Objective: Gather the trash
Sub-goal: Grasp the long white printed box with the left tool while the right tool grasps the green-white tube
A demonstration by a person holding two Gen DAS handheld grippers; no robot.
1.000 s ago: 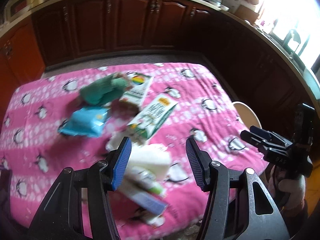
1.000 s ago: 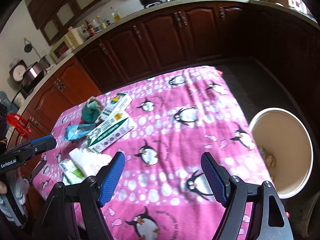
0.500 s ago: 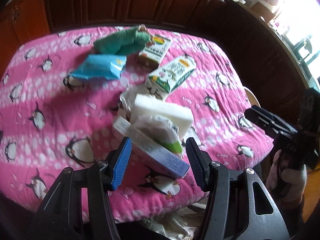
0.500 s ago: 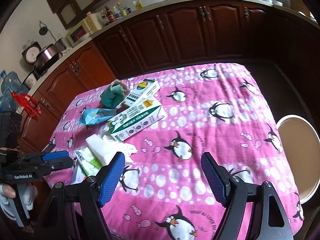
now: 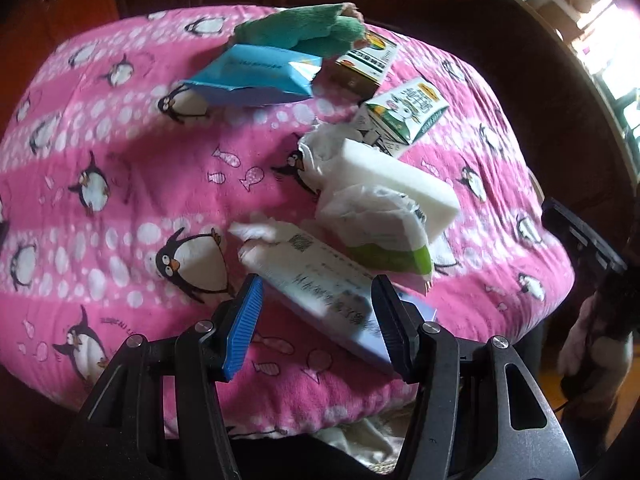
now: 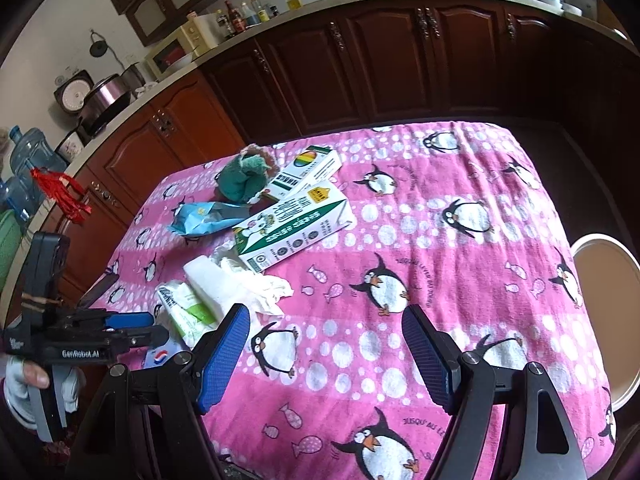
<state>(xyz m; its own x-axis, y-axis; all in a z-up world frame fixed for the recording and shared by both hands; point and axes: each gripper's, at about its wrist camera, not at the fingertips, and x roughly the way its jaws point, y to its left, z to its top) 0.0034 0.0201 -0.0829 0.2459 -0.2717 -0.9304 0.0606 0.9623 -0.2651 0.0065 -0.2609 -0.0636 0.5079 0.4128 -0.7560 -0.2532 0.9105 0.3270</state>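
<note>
Trash, piled at the tabletop's near edge, is straddled by the unclenched left gripper, the right gripper gaping empty; the flat box may be nudged off.

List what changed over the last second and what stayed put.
The left gripper came down over the trash pile and now straddles the flat white-and-blue box, jaws open, nothing gripped. The right gripper shifted a little, open and empty. The green milk carton, blue wrapper and green cloth stayed put.
</note>
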